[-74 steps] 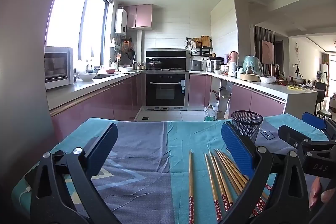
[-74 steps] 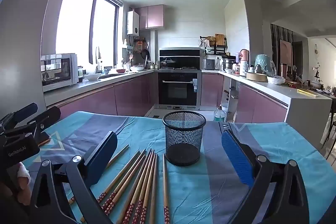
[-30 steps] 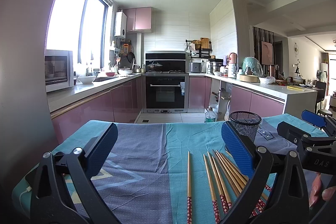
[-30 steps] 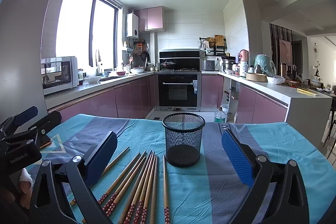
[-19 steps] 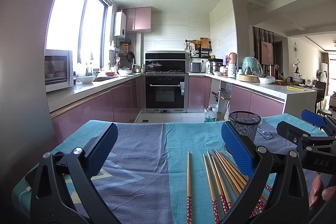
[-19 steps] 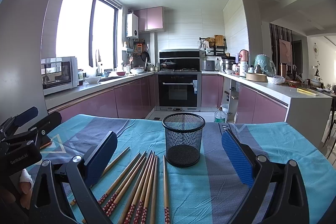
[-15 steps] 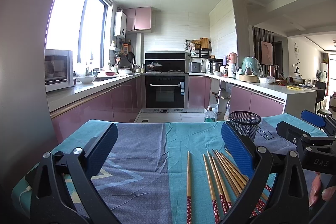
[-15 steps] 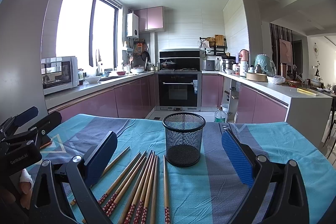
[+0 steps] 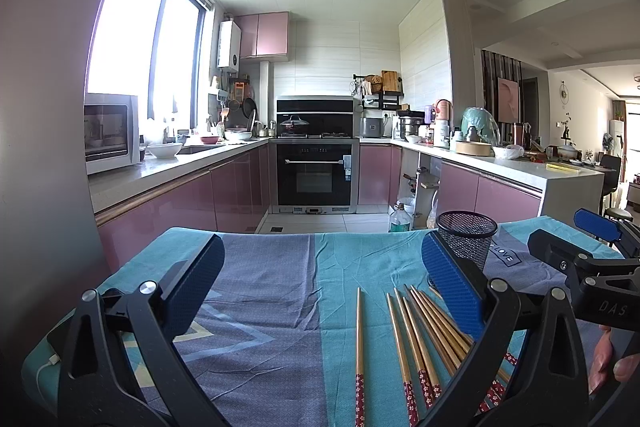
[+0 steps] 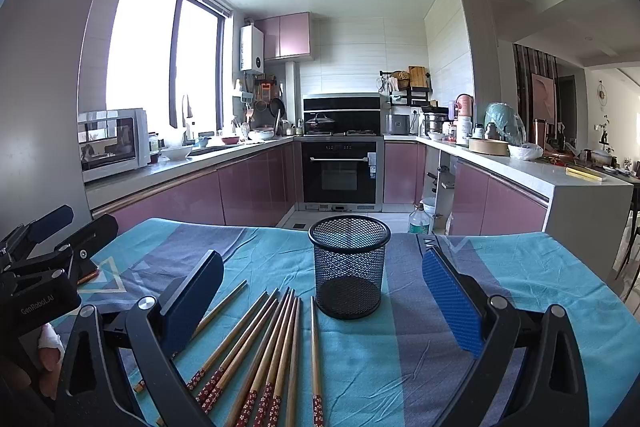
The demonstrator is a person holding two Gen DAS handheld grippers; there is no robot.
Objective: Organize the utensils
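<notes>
Several wooden chopsticks (image 10: 276, 343) with red patterned ends lie side by side on the blue cloth, just left of a black mesh cup (image 10: 349, 265) that stands upright and empty. In the left wrist view the chopsticks (image 9: 416, 335) lie at lower right and the cup (image 9: 466, 241) stands behind the right finger. My left gripper (image 9: 320, 287) is open and empty above the cloth, left of the chopsticks. My right gripper (image 10: 320, 297) is open and empty, with the cup and chopstick tips between its fingers, farther ahead.
The table is covered by a blue and grey patterned cloth (image 10: 400, 347). A white cable (image 9: 46, 363) lies at its left edge. Beyond the far table edge is the kitchen floor, pink cabinets and an oven (image 10: 340, 171). A counter (image 10: 560, 183) runs along the right.
Both grippers have tilted or lifted very slightly since 2.5 s ago; over the last second nothing has visibly moved. The chopsticks and cup are where they were.
</notes>
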